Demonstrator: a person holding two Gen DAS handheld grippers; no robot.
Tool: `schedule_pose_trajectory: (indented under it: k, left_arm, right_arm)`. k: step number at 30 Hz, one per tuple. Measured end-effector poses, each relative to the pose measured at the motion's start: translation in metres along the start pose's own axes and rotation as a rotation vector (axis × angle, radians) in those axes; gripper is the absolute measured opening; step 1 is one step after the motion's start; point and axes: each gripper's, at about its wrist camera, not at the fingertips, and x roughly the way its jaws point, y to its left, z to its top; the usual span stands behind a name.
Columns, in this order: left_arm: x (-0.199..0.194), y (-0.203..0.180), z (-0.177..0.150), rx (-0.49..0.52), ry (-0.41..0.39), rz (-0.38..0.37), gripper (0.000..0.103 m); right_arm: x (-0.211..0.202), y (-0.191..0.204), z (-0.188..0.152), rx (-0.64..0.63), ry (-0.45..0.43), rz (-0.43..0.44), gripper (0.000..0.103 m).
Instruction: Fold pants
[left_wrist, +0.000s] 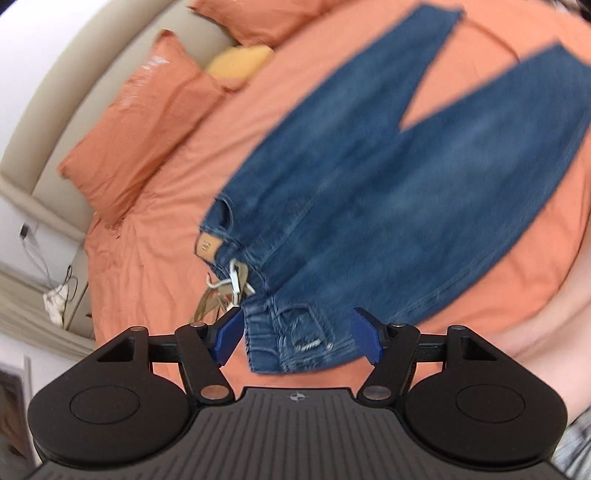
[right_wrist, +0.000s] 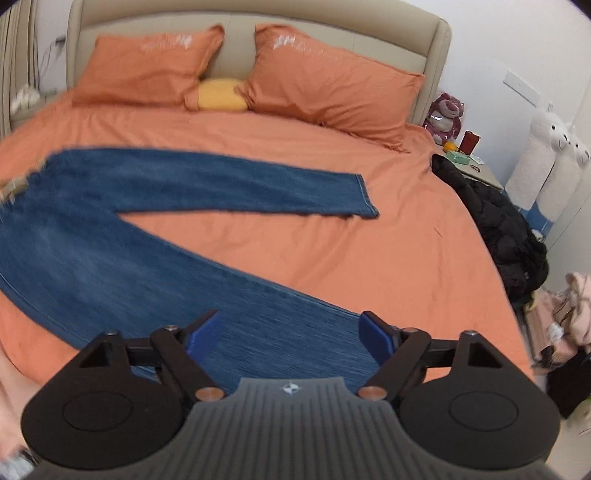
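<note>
Pants (right_wrist: 92, 240) matt blue denim; bedsheet (right_wrist: 332, 258) smooth orange cloth; headboard (right_wrist: 236, 55) beige leather-like.

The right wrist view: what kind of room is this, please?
Most likely a home bedroom. A bed with an orange sheet stands against a padded headboard, with two orange pillows at its head. Beside it is a nightstand and plush toys. Blue jeans lie spread on the sheet.

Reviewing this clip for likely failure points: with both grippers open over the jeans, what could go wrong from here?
1. The left gripper is open at the waistband of the jeans, next to a dangling tag; it may pinch the tag instead of denim.
2. The right gripper hovers over the near leg; closing could catch the orange sheet too.
</note>
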Motion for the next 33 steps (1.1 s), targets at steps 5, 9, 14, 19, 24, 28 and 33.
schedule_pose_trajectory:
  k: [5,9,14,19,24,28,33]
  left_arm:
    - [0.039,-0.007,-0.005,0.093,0.079,-0.075,0.078]
    - [0.068,-0.028,-0.003,0.198,0.119,-0.14,0.078]
    - [0.111,-0.057,-0.005,0.327,0.207,-0.183,0.078]
    - [0.151,-0.077,-0.014,0.419,0.3,-0.177,0.079]
    - [0.167,-0.096,-0.02,0.455,0.264,-0.115,0.078]
    - [0.163,-0.099,-0.018,0.396,0.216,-0.079,0.025]
    - [0.149,-0.087,-0.009,0.268,0.142,-0.057,0.008]
  right_arm:
    - [0.045,-0.033,-0.025,-0.012,0.081,-0.079,0.075]
    - [0.082,-0.054,-0.047,0.036,0.203,-0.07,0.054]
    - [0.114,-0.059,-0.072,0.025,0.286,-0.046,0.048]
    - [0.135,-0.059,-0.087,0.008,0.336,0.027,0.047]
    - [0.144,-0.048,-0.1,-0.103,0.388,0.066,0.047]
    - [0.14,-0.038,-0.104,-0.214,0.391,0.095,0.048]
    - [0.139,-0.021,-0.113,-0.348,0.386,0.124,0.047]
